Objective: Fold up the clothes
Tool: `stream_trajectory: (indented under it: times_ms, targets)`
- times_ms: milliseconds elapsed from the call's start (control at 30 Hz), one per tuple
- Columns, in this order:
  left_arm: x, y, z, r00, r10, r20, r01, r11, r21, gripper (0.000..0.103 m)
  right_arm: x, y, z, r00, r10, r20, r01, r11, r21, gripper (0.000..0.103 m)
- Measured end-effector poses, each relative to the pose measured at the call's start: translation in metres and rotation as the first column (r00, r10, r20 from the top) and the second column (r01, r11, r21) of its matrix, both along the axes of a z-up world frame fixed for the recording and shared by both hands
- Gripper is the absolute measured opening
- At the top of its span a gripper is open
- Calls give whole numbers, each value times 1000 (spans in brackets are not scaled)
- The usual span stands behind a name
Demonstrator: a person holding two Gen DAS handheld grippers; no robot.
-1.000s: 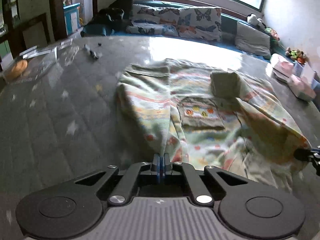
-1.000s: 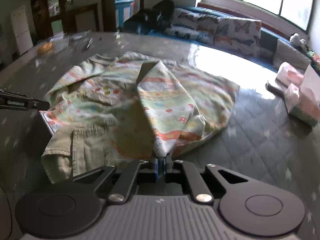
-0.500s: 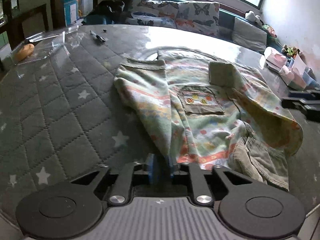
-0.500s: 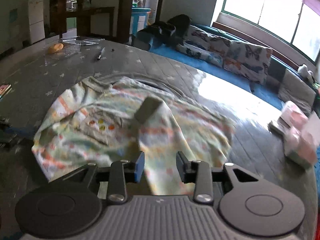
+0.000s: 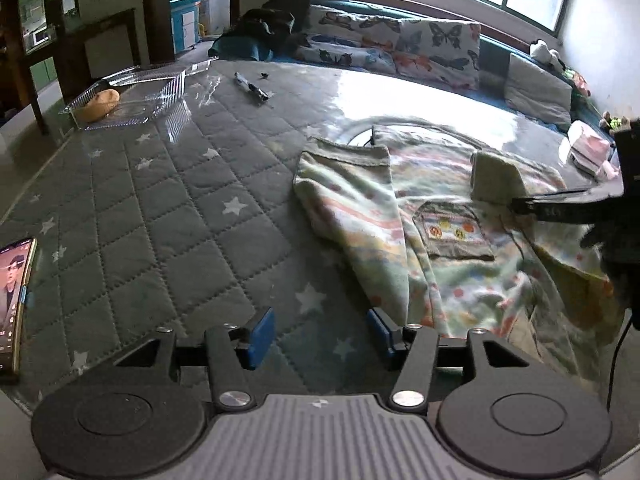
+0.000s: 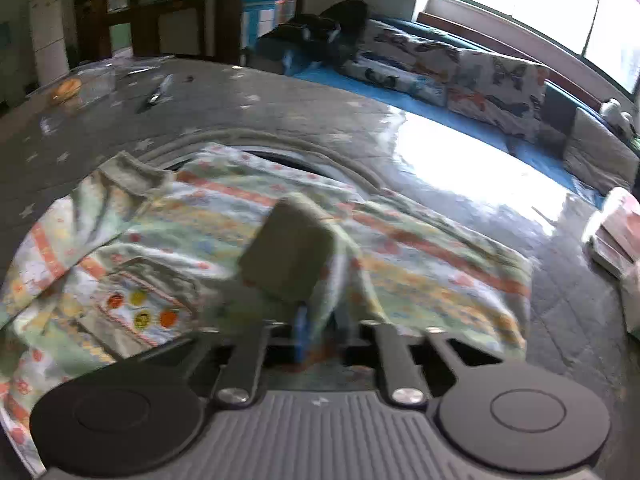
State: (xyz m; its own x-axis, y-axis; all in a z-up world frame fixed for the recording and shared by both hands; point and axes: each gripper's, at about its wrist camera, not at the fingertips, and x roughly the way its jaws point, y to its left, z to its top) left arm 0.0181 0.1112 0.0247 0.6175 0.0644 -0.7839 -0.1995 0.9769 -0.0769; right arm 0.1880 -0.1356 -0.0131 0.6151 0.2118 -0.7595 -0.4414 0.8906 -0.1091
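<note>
Left tongs (image 5: pixel 320 334) hung spread apart over the quilted table (image 5: pixel 168 216), holding nothing; right tongs (image 6: pixel 320 330) stood slightly parted around the shirt's (image 5: pixel 452 240) folded-in right sleeve (image 6: pixel 292 248). Flatten that sleeve squarely before folding the body.

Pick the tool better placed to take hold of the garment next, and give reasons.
Right. The right tool hangs directly over the patterned garment, its fingers straddling fabric near the folded sleeve cuff. The left tool is wide open over bare quilted mat, beside the garment's edge.
</note>
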Motion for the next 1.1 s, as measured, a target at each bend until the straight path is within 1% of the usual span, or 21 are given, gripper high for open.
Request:
stream_trajectory:
  times_ms: [33,100,200,300,400,467,533,633,700,733,767,800,833,867,1000,1067,1100]
  targets:
    - [3,-2,1,1000,-2,4,2,1000,-3,56,-3,-8,5,1000,-12,19,12,1000,7,4]
    - [9,-8,2,1000,-15,15,15,1000,-8,56,-10,-25,15,998,-36,57,35,999,21,3]
    - [20,-23,4,998,-56,32,56,998,-12,56,-26,-67,40,986,-111,127,104,993,57,3]
    - [31,-44,4,992,-115,44,116,993,-17,57,-50,-117,63,958,-218,186,202,974,101,3]
    - [40,-67,2,983,-175,49,177,984,-21,57,-82,-174,76,919,-341,196,313,936,160,3]
    - [45,-83,-2,975,-215,47,217,976,-24,57,-102,-205,74,892,-411,187,385,909,159,7]
    - [48,-96,-6,968,-248,41,249,968,-29,58,-109,-213,67,890,-423,169,399,903,158,9]
    - [51,-114,-13,957,-289,25,290,957,-30,58,-119,-224,57,887,-440,142,419,894,156,10]
    - [52,-125,-18,950,-311,10,312,950,-32,58,-125,-231,50,884,-452,123,433,888,154,17]
    - [51,-129,-20,947,-321,5,321,947,-32,58,-129,-235,46,882,-457,114,439,885,153,23]
    - [51,-133,-22,944,-329,1,329,944,-30,59,-132,-239,43,880,-463,105,446,882,152,26]
    - [50,-136,-23,943,-332,-4,332,943,-29,60,-135,-243,40,878,-469,95,453,879,151,28]
    - [49,-137,-24,943,-333,-9,332,943,-28,61,-138,-246,36,877,-473,86,458,876,150,31]
    - [48,-139,-25,943,-333,-14,332,943,-27,62,-132,-240,32,885,-458,77,444,883,153,36]
    - [45,-137,-25,947,-320,-20,320,947,-20,64,-109,-217,14,916,-399,42,388,907,165,37]
    - [45,-131,-24,952,-306,-18,306,952,-14,64,-95,-224,3,908,-419,17,411,897,162,37]
    - [46,-127,-23,955,-297,-16,296,955,-11,64,-92,-230,-1,898,-440,6,434,887,158,37]
